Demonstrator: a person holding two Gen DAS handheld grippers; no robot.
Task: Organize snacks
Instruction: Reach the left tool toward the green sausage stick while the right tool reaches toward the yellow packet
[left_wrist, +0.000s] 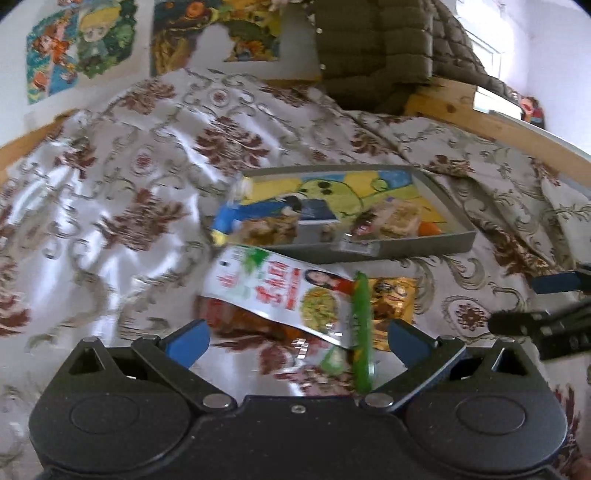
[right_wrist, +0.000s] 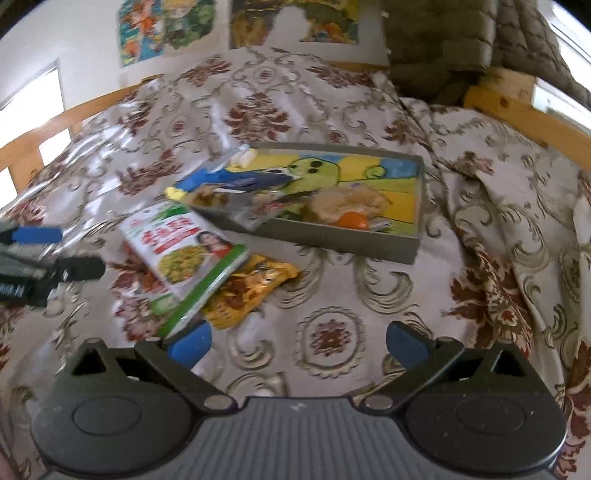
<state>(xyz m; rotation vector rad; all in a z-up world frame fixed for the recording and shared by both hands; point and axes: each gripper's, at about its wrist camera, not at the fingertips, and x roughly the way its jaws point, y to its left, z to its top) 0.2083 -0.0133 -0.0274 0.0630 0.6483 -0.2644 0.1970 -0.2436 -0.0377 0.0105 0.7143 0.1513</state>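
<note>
A white and green snack bag (left_wrist: 295, 295) (right_wrist: 184, 254) lies on the patterned bedspread, partly over a yellow packet (left_wrist: 391, 302) (right_wrist: 251, 288) and a red packet (left_wrist: 243, 317). Behind them a grey tray (left_wrist: 417, 251) (right_wrist: 351, 243) holds a blue-edged bag (left_wrist: 258, 218) (right_wrist: 229, 184), clear pastry packs (left_wrist: 399, 218) (right_wrist: 351, 203) and an orange ball (right_wrist: 352, 220). My left gripper (left_wrist: 297, 345) is open just in front of the white bag. My right gripper (right_wrist: 299, 345) is open over bare bedspread, right of the bags.
A wooden bed frame (left_wrist: 461, 107) (right_wrist: 517, 99) runs along the far side. An olive quilted jacket (left_wrist: 388, 48) hangs at the back. Cartoon posters (left_wrist: 81, 48) are on the wall. The bedspread (right_wrist: 498, 221) is rumpled at the right.
</note>
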